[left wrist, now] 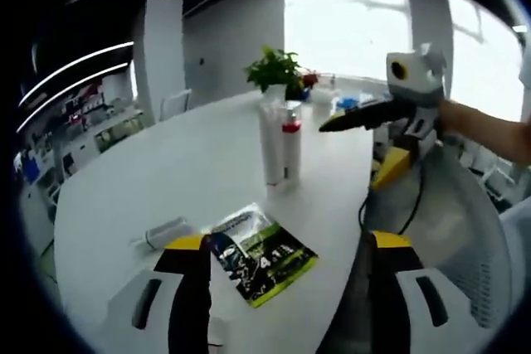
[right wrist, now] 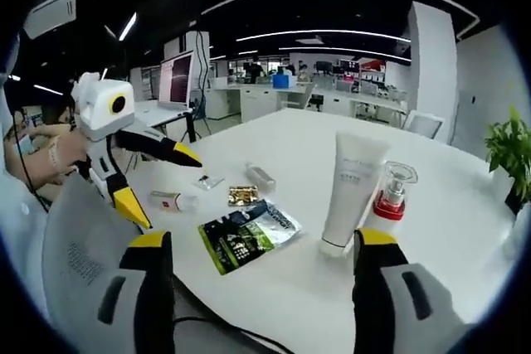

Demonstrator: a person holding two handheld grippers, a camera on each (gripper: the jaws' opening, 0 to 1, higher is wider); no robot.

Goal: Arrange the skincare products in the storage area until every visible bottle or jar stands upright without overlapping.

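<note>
A white tube [right wrist: 348, 192] stands cap-down on the white table [right wrist: 448, 238], with a clear pump bottle with a red band [right wrist: 394, 192] upright beside it. Both show in the left gripper view too: the tube [left wrist: 270, 143] and the pump bottle [left wrist: 291, 147]. A small bottle with a red cap [right wrist: 174, 200] and a small clear bottle [right wrist: 260, 177] lie on their sides. A green sachet [right wrist: 249, 234] lies flat near the table edge. My right gripper [right wrist: 265, 288] is open and empty short of the sachet. My left gripper [left wrist: 290, 288] is open above the sachet [left wrist: 261, 259].
A gold packet [right wrist: 243, 196] and a clear packet [right wrist: 209, 181] lie near the fallen bottles. A potted plant [left wrist: 278, 72] stands at the table's far end. A mesh chair [left wrist: 465, 221] sits by the table edge. A person's hand [right wrist: 58, 151] holds the left gripper [right wrist: 170, 188].
</note>
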